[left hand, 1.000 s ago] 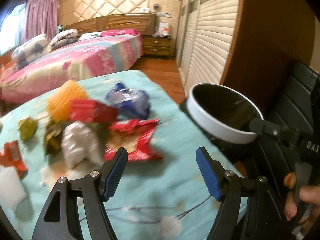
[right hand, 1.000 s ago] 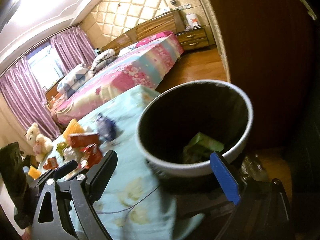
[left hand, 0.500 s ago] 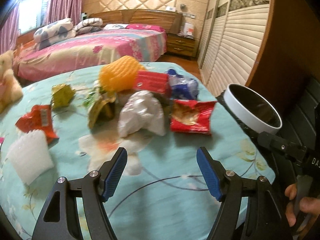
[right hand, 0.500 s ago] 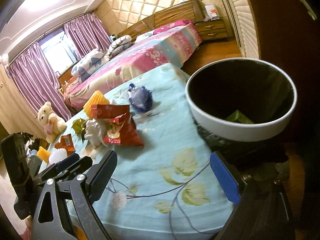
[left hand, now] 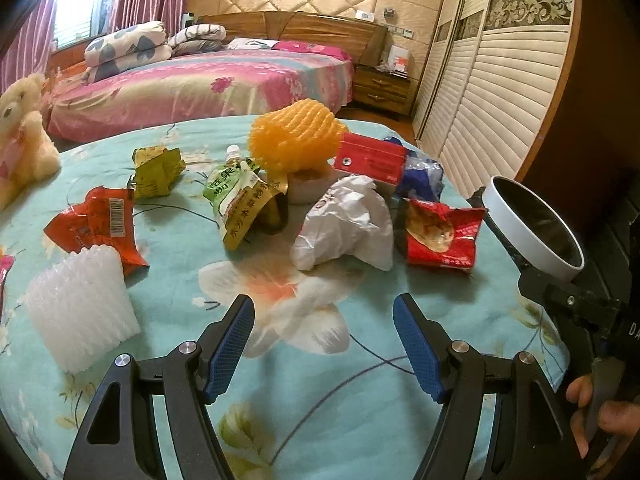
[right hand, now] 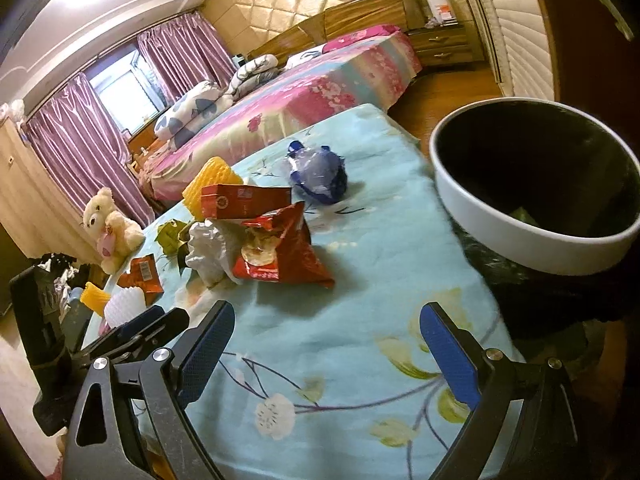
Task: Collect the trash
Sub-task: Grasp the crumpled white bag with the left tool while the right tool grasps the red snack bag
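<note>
Currently, left gripper [left hand: 323, 338] and right gripper [right hand: 326, 344] both stand wide, empty, over bare tablecloth [left hand: 360, 408]. Trash pile [left hand: 344, 220] lies at 12 o'clock; bin [right hand: 532, 184] at 2 o'clock, off the table edge.

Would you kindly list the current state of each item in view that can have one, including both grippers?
left gripper: open, empty
right gripper: open, empty
bin: upright beside the table, unlidded, something green inside
red snack bag: torn open, lying flat
white paper: crumpled
green drink pouch: capped, lying crumpled
red carton: resting on the pile
orange foam net: on its side
</note>
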{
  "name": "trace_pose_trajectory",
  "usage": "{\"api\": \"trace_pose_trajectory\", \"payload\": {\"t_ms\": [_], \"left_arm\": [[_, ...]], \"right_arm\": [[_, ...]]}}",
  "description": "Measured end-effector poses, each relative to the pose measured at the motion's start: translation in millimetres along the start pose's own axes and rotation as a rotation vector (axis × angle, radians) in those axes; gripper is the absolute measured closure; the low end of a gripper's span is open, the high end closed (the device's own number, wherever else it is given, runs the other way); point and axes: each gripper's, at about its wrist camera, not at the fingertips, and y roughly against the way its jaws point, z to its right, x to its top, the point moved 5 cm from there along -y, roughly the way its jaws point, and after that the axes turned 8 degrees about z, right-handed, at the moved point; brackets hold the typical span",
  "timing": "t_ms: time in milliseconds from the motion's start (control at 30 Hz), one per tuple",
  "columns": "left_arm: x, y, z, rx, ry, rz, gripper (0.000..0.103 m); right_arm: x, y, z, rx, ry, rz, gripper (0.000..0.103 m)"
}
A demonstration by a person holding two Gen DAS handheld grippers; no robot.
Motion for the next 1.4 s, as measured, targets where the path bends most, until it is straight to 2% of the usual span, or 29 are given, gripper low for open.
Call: {"api": "trace_pose_trajectory", "payload": {"t_ms": [233, 300, 367, 533, 600, 633, 700, 767, 833, 900, 1200, 1400], "left_arm": [[14, -19, -2, -0.015, -0.014, 0.005, 0.032], [19, -24, -1, -0.017, -0.020, 0.010, 0.033], [23, -30, 1, -0.019, -0.028, 0.013, 0.033], [28, -49, 5, -0.029, -0.038, 0.002, 0.037], [27, -57, 7, -0.047, -0.037, -0.028, 0.054], [27, -62, 8, -0.062, -0.032, -0.045, 0.059], [28, -67, 7, -0.073, -0.024, -0.064, 0.080], [29, -69, 4, -0.085, -0.013, -0.070, 0.090], [30, -69, 1, -0.092, -0.009, -0.063, 0.099], [30, -66, 1, -0.093, -0.020, -0.051, 0.102], [18, -49, 9, -0.101, -0.057, -0.035, 0.103], [18, -27, 18, -0.122, -0.088, 0.003, 0.103]], "right_arm": [[10, -18, -7, 0.032, -0.008, 0.009, 0.012], [14, -24, -7, 0.031, -0.008, -0.002, 0.025], [17, -34, -5, 0.034, -0.021, -0.021, 0.033], [20, -54, -4, 0.051, -0.047, -0.051, 0.043], [20, -60, -4, 0.061, -0.056, -0.064, 0.055], [18, -64, -4, 0.070, -0.059, -0.073, 0.060], [17, -67, -5, 0.092, -0.068, -0.083, 0.083], [15, -65, -9, 0.096, -0.053, -0.077, 0.089], [14, -61, -10, 0.097, -0.045, -0.075, 0.092], [13, -56, -10, 0.102, -0.049, -0.074, 0.095], [13, -24, 3, 0.076, -0.058, -0.026, 0.097], [13, -5, 11, 0.064, -0.070, 0.001, 0.097]]}}
